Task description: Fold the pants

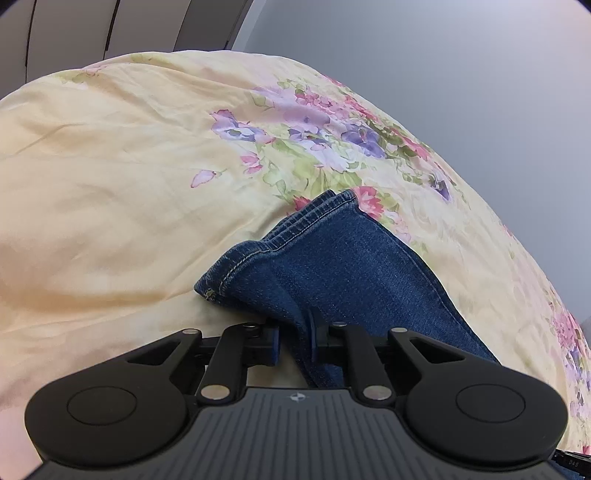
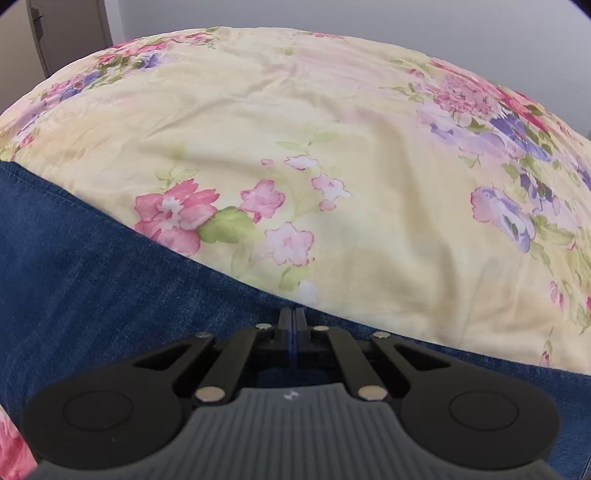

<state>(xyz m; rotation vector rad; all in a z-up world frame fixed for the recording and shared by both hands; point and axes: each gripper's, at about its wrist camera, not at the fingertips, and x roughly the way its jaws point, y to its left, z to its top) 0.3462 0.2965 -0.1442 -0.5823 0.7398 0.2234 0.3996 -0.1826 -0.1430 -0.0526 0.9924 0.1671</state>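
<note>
Blue denim pants [image 1: 332, 258] lie on a yellow floral bedsheet [image 1: 110, 184]. In the left wrist view the stacked leg hems [image 1: 280, 236] point away from me, and my left gripper [image 1: 295, 341] has its jaws closed around a bunch of denim near the hems. In the right wrist view the pants [image 2: 74, 277] spread across the lower left, their edge running diagonally. My right gripper [image 2: 294, 332] sits over that edge with its jaws pressed together; whether any denim lies between them is hard to tell.
The bedsheet [image 2: 332, 147] covers a bed that fills both views. A grey wall [image 1: 443, 74] stands behind it. Dark cabinet panels [image 1: 74, 29] show at the far left, and a door frame [image 2: 55, 29] at the top left of the right wrist view.
</note>
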